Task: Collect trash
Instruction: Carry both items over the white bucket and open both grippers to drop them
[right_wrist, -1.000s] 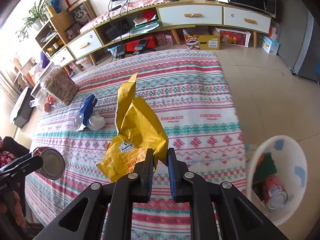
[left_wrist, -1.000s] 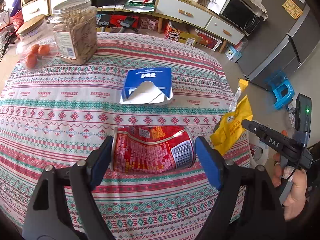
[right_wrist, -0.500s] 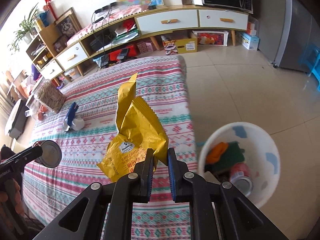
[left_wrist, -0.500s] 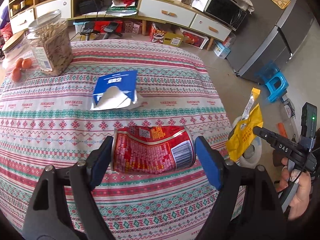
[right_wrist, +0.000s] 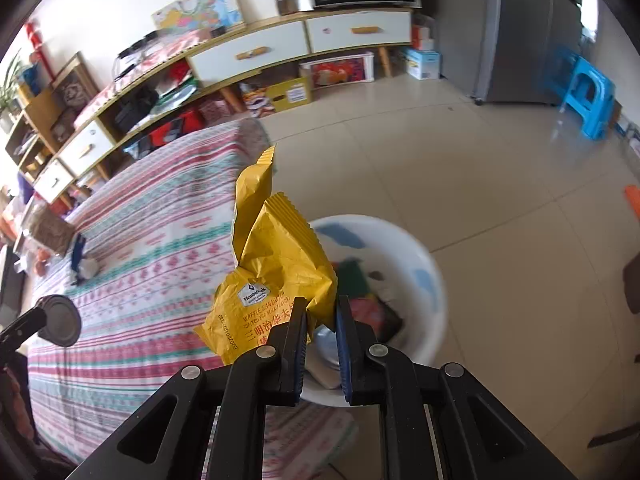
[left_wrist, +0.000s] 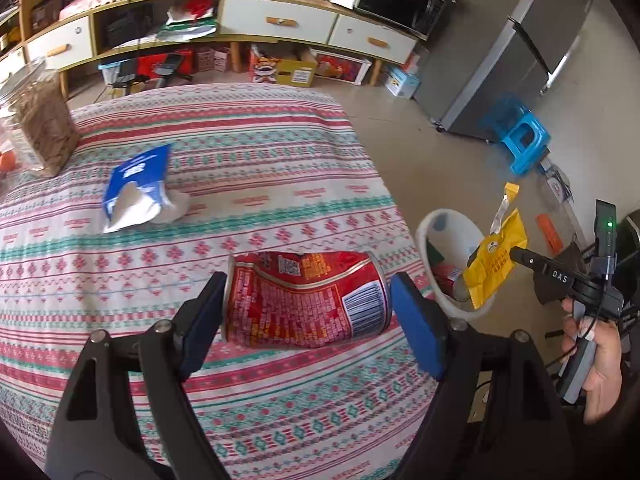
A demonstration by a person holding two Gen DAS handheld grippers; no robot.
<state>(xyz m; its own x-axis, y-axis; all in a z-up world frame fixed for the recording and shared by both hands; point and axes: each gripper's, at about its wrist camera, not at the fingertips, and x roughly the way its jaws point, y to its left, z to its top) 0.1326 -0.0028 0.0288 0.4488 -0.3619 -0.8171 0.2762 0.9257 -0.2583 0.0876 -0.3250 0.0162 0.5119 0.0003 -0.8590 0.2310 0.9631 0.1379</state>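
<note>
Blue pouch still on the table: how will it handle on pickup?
The blue pouch looks torn open and lies flattened, so probably floppy and light. Its glossy film may slip between pads. The white stuff bulging at its mouth could spill if it is tipped.

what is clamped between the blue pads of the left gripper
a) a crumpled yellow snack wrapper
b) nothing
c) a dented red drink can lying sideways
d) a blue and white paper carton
c, the left gripper has the dented red drink can end to end between its pads, while the yellow snack wrapper sits in the right gripper over the white bin and the blue and white carton lies on the table.
</note>
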